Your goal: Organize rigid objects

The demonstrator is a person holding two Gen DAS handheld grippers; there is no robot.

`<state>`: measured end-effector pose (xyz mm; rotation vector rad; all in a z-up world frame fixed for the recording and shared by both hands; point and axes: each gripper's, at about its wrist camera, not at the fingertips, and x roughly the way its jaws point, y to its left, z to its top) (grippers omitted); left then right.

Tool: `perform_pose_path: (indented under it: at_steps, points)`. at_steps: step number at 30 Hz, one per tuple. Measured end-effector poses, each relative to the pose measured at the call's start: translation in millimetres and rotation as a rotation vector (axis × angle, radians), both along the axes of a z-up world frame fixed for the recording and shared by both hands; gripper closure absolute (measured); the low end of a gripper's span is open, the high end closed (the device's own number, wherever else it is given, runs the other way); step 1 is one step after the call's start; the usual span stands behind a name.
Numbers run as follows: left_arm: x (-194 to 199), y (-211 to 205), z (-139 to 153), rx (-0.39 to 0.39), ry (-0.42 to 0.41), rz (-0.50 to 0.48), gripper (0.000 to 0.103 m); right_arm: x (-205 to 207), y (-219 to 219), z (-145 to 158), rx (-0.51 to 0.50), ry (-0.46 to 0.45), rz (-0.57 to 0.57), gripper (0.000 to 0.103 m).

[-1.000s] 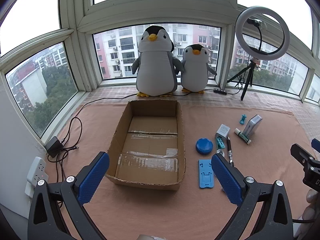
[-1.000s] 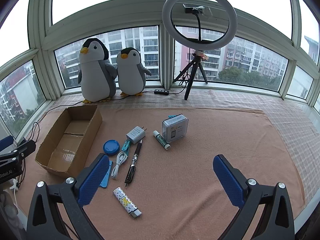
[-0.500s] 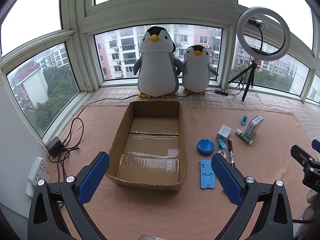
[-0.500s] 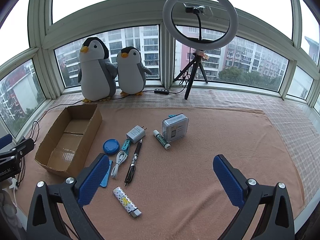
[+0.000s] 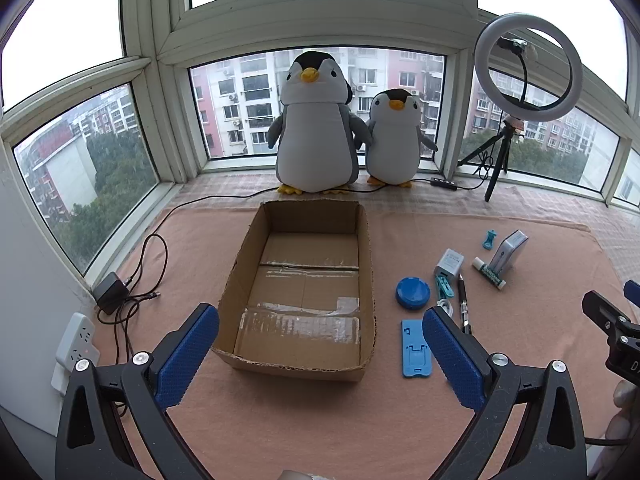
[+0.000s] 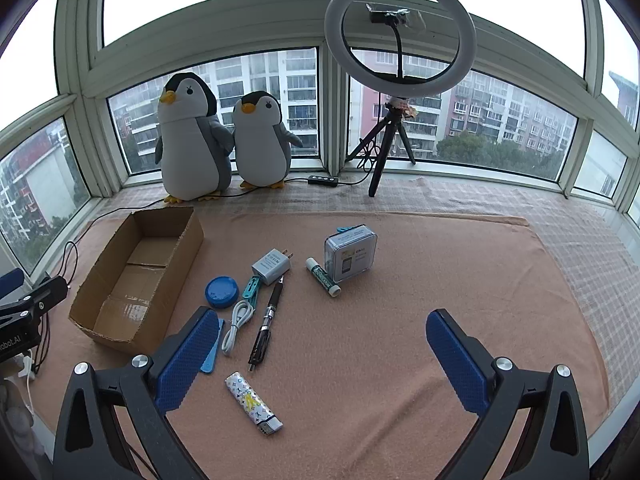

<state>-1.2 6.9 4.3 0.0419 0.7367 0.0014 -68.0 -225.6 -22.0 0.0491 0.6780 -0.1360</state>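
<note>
One open cardboard box (image 5: 304,288), nothing inside, items (image 6: 276,266) beside it.

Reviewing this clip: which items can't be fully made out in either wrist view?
- Blue phone stand: right wrist view, mostly behind the right hand-held gripper finger.
- White cable: left wrist view, largely hidden by the left hand-held gripper finger.
- Clear case label: print too small to read.
- Teal clip: right wrist view, behind the case.

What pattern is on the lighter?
The lighter is white with a small monogram print and a yellow figure; clearest in the right wrist view.
</note>
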Motion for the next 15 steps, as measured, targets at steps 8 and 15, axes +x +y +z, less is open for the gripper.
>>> perform_pose_path:
  at_steps: [8, 15]
  points:
    - [2.1, 0.7, -1.4, -0.001, 0.004, -0.001, 0.000, 0.4, -0.3, -1.6, 0.001, 0.003, 0.000, 0.000]
    - [4.1, 1.9, -3.0, -0.003, 0.006, 0.004, 0.000, 0.9, -0.2, -1.8, 0.001, 0.005, 0.001, 0.000]
